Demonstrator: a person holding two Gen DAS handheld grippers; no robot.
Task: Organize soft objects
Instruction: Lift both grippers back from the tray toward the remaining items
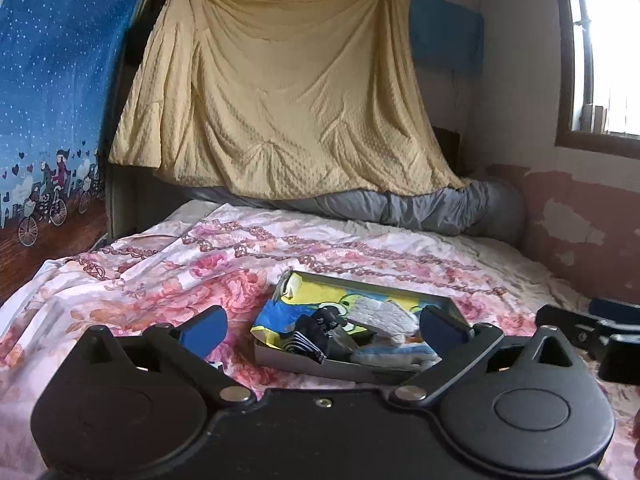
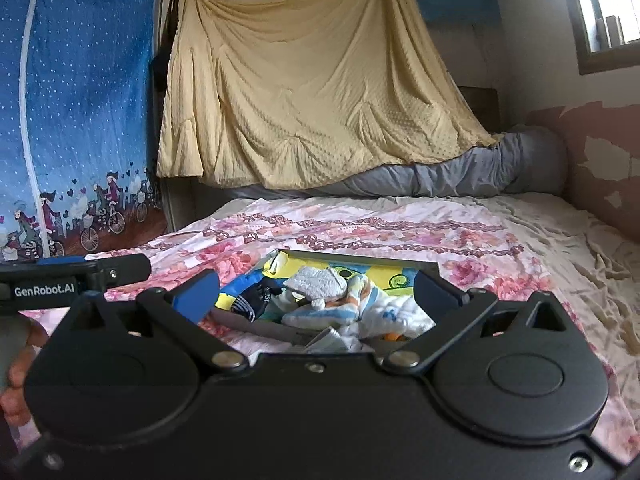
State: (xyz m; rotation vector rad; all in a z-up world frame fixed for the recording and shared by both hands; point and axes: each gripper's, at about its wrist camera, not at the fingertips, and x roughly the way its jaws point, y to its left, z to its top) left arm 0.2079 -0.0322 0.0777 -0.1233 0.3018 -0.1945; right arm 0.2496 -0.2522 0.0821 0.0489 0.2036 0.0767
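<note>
A shallow grey box (image 1: 301,364) with a yellow and blue cartoon lining lies on the bed. Inside it are a dark striped sock (image 1: 310,338), a white fluffy sock (image 1: 380,314) and pale blue ones. My left gripper (image 1: 322,320) hovers just in front of the box, open, with nothing between its blue fingers (image 1: 206,326). The right wrist view shows the same box (image 2: 360,258), the dark sock (image 2: 248,300), the white fluffy sock (image 2: 320,282) and a white, blue and orange sock (image 2: 380,308). My right gripper (image 2: 316,290) is also open and holds nothing.
The floral bedsheet (image 1: 160,280) covers the bed. A yellow blanket (image 1: 280,100) hangs behind it over a rolled grey duvet (image 1: 440,208). A blue fabric wardrobe (image 2: 80,120) stands at the left. A peeling wall and a window (image 1: 608,48) stand at the right. A hand (image 2: 18,364) holds the left gripper.
</note>
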